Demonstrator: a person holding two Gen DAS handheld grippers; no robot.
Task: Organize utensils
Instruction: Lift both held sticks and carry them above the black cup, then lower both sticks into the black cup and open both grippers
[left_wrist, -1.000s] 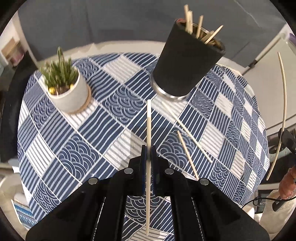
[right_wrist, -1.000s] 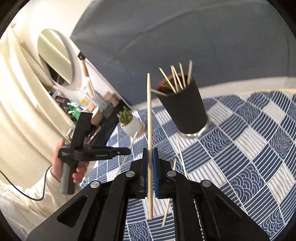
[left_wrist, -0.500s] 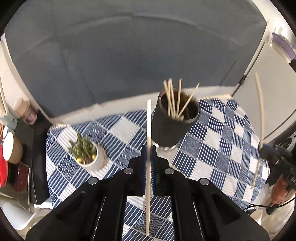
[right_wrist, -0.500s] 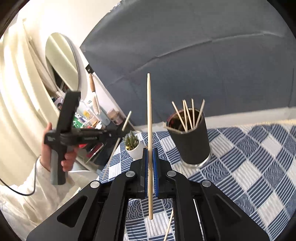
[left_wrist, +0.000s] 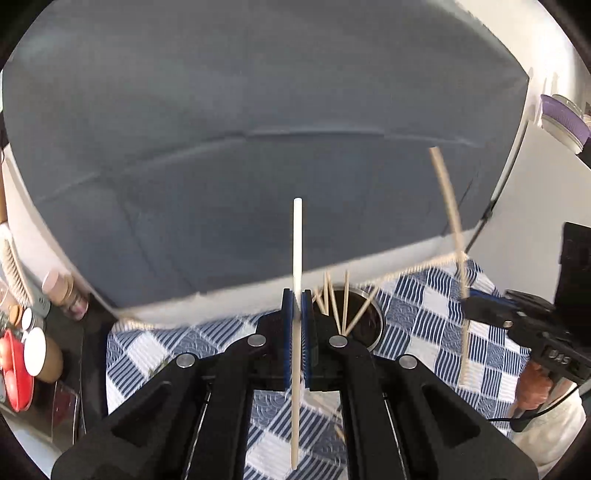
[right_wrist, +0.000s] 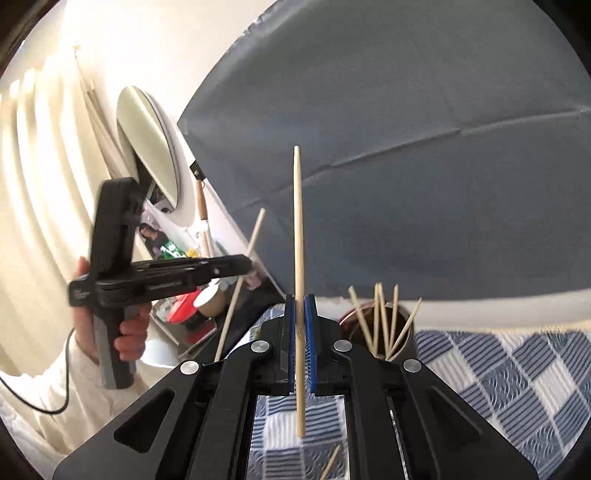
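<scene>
Left wrist view: I am hovering over the checkered bench (left_wrist: 436, 314) behind the dark cup (left_wrist: 364, 323) of sticks; my left tongs (left_wrist: 296, 317) are pinching one chopstick (left_wrist: 296, 258), my right tongs (right_wrist: 300, 332) another stick (right_wrist: 298, 221).

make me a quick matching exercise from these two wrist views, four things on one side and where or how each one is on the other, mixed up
Things:
1. left gripper
2. black cup
3. tablecloth
4. loose chopstick

States:
A. blue and white check pattern, spread over the table
B. lying flat on the cloth, near the lower edge of the right wrist view
C. fingers shut on an upright chopstick
D. standing on the table with several chopsticks leaning inside

Pairs: 1-C, 2-D, 3-A, 4-B
</scene>
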